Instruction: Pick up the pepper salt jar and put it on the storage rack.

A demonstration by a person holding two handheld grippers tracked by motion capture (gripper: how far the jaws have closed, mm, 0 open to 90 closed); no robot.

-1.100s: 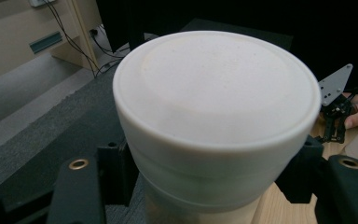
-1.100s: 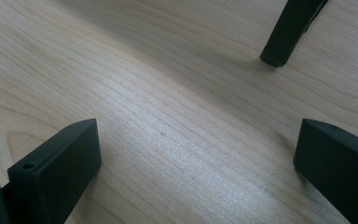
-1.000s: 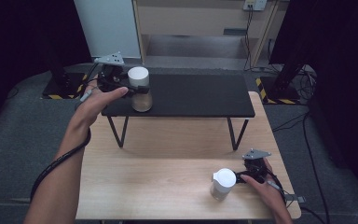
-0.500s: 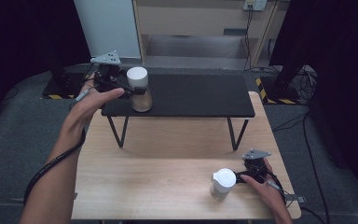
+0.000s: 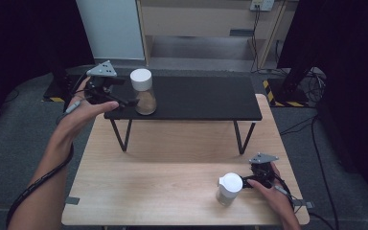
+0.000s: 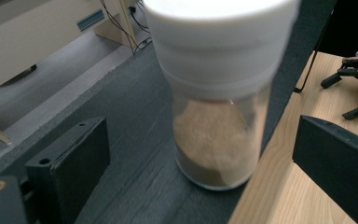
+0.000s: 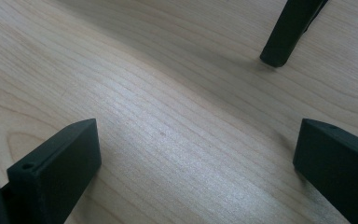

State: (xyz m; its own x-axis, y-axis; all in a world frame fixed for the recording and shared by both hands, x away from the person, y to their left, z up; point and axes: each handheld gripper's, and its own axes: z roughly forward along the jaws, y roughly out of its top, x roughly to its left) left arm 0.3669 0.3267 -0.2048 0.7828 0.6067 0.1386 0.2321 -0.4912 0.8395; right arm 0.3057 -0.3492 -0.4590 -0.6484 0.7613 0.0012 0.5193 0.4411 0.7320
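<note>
1. The black shelf [image 5: 196, 98] stands on the far half of the wooden table [image 5: 172, 177]; your near jar [image 5: 143, 91] stands upright at the shelf's left front edge, where it stood a second ago.
2. A second white-lidded jar [image 5: 230, 188] stands on the table at its near right.
3. Your left gripper [image 5: 124, 96] has just been opening: a second ago it clamped the jar on the shelf; now its jaws stand apart with the jar between them, pads clear. Judgement: placement done, back the hand out.
4. Your right gripper [image 5: 245, 182] sits just beside the table jar, jaws wide over bare wood, nothing held. Likely next pick.
</note>
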